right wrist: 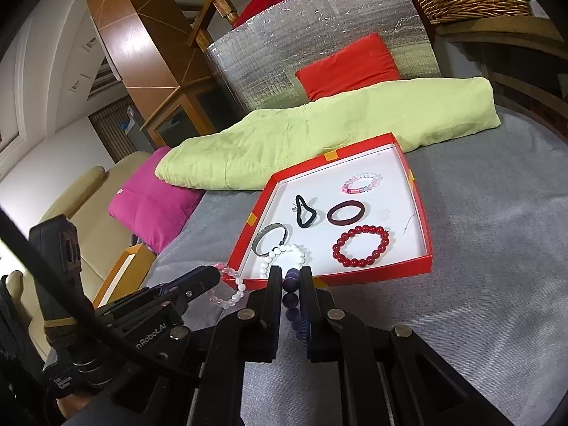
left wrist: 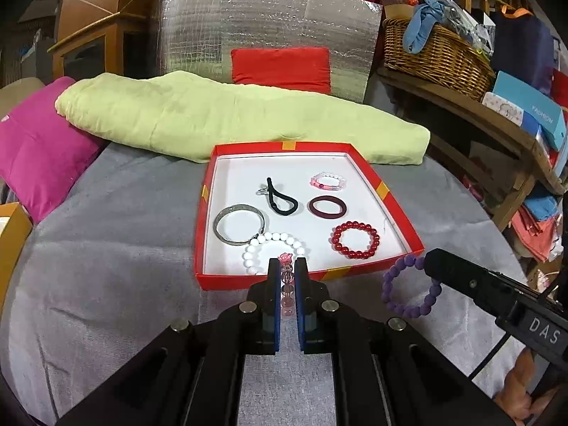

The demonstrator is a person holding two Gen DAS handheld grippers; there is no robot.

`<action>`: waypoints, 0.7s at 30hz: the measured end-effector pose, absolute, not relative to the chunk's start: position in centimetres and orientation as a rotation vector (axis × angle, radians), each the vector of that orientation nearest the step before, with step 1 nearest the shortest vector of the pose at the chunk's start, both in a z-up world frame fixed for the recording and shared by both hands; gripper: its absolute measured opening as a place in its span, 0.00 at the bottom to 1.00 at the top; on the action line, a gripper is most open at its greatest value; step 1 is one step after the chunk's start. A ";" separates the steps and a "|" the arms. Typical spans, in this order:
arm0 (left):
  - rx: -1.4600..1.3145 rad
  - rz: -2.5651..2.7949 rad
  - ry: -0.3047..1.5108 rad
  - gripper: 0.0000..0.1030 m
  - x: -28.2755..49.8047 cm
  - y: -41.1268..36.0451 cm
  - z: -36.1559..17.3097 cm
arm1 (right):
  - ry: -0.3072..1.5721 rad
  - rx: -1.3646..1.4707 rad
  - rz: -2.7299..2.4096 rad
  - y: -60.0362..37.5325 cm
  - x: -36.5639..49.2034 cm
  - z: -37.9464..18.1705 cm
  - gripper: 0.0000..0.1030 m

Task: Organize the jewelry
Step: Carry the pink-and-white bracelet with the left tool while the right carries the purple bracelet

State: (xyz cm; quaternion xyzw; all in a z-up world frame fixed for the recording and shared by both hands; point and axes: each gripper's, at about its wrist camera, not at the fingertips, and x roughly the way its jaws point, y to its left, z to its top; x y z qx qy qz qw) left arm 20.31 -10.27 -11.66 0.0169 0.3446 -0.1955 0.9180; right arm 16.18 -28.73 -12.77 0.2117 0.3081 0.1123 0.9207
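1. Left gripper (left wrist: 287, 269) sits low over the grey blanket (left wrist: 106, 266), just short of the near wall of the red box (left wrist: 387, 191); its fingers are pressed onto a pink bead bracelet (left wrist: 286, 284).
2. Pink bead bracelet runs lengthwise between the pads, one end toward the box, the other back toward the camera. In the right wrist view its loop (right wrist: 232, 289) hangs from the left gripper tip (right wrist: 209, 278), outside the box's near left corner.
3. Right gripper (right wrist: 291, 277) comes in from the right, tilted, fingers pinching a purple bead bracelet (right wrist: 291, 300). In the left wrist view the purple loop (left wrist: 408, 287) hangs open from the right gripper tip (left wrist: 431, 262), just outside the box's near right corner, above the blanket.
4. Red box is a shallow open tray with a white floor. It holds a white bead bracelet (left wrist: 273, 250) at the near edge, a silver bangle (left wrist: 238, 225) touching it on the left, a red bead bracelet (left wrist: 355, 239) on the right, a dark red ring-shaped band (left wrist: 327, 206), a black hair tie (left wrist: 278, 198) with its long axis running near to far, and a small pink-and-white bead bracelet (left wrist: 328, 180) at the far right.
5. Green folded cloth (left wrist: 230, 113) lies behind the box.
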 end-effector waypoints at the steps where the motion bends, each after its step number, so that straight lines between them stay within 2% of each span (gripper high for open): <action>1: 0.041 -0.394 0.707 0.08 20.3 -10.4 -11.7 | 0.636 0.437 0.230 -28.7 16.2 -12.8 0.10; 21: 0.082 -0.300 0.677 0.08 21.2 -10.3 -11.3 | 0.645 0.458 0.204 -29.0 17.4 -13.4 0.10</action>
